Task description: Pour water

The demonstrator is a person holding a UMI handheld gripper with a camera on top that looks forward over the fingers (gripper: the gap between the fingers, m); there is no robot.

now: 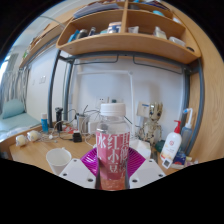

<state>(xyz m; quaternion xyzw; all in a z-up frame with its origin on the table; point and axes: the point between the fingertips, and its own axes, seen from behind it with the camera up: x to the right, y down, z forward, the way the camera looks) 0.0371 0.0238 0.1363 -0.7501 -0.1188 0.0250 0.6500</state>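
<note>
Beyond our fingers we see a cluttered desk [40, 155] under a wooden shelf [120, 45], and closer in, the water bottle [112, 148] stands upright between the two pads, which appear to press on its sides, so we judge the gripper [112, 172] to be clamped on it. The bottle's white cap [112, 109] looks to be on and nothing is tilted, so no pouring has begun. A white cup [59, 158] waits just ahead and to the left of the fingers, the likely target; carrying over, tipping and pouring all remain.
</note>
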